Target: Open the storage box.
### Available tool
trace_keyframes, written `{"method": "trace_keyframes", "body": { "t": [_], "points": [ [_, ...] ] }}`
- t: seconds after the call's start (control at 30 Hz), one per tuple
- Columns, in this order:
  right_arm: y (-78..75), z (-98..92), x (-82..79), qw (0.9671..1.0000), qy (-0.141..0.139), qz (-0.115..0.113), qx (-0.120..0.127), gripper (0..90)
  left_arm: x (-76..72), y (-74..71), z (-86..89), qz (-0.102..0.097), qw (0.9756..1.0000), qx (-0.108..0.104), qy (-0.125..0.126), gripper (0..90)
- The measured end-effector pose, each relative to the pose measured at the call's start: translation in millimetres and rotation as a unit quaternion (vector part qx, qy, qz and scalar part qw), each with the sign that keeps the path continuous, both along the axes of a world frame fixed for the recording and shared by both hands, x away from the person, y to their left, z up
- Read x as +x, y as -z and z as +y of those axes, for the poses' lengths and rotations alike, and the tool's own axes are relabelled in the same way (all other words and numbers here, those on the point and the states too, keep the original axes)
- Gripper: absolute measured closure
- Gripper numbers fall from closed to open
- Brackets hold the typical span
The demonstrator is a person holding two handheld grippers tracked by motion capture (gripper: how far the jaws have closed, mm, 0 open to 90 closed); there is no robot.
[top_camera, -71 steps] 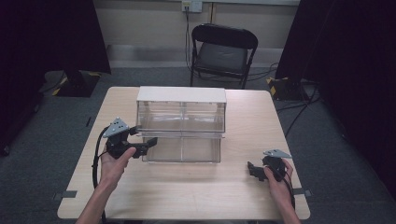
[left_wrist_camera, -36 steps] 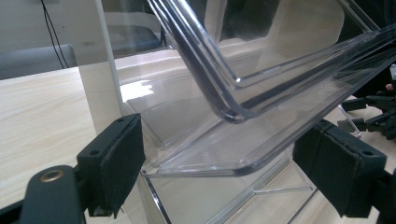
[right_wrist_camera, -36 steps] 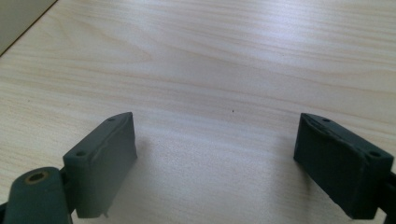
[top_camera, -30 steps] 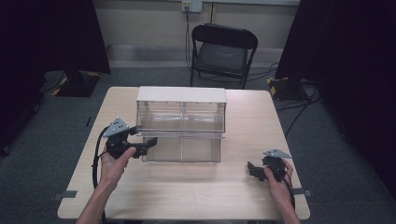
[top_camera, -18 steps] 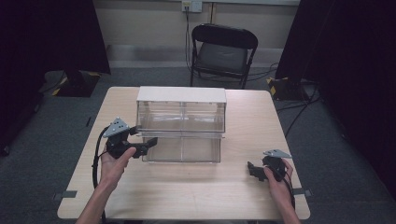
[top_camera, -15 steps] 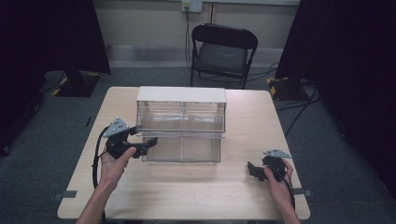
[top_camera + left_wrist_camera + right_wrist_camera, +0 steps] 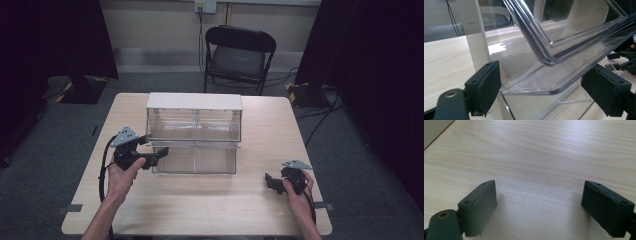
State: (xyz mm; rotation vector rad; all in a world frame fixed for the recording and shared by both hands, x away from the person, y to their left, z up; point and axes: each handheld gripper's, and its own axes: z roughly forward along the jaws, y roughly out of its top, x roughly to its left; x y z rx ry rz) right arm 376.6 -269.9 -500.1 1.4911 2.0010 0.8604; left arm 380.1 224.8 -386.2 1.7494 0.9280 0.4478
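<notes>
Both grippers spread | my left gripper (image 7: 159, 154) straddles drawer (image 7: 564, 75) corner, nearer | right gripper (image 7: 270, 181) idles well apart

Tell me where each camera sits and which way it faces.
High view: above the near edge, facing forward and down on the pale wooden table; both forearms, left gripper, right gripper.
Left gripper view: between its black fingers, facing the clear plastic drawer box.
Right gripper view: between open fingers, facing bare tabletop.
Shared: high and left gripper views both show the box.
</notes>
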Motion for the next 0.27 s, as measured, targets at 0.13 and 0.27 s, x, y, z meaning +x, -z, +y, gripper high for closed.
{"method": "trace_keyframes", "body": {
  "t": [0.13,0.27],
  "points": [
    [0.0,0.0,0.0,1.0,0.0,0.0,0.0,12.2,0.0,0.0,0.0,0.0,1.0,-0.001,0.0,16.1],
    [0.0,0.0,0.0,1.0,0.0,0.0,0.0,12.2,0.2,0.2,0.1,-0.001,1.0,-0.001,0.001,16.0]
  ]
}}
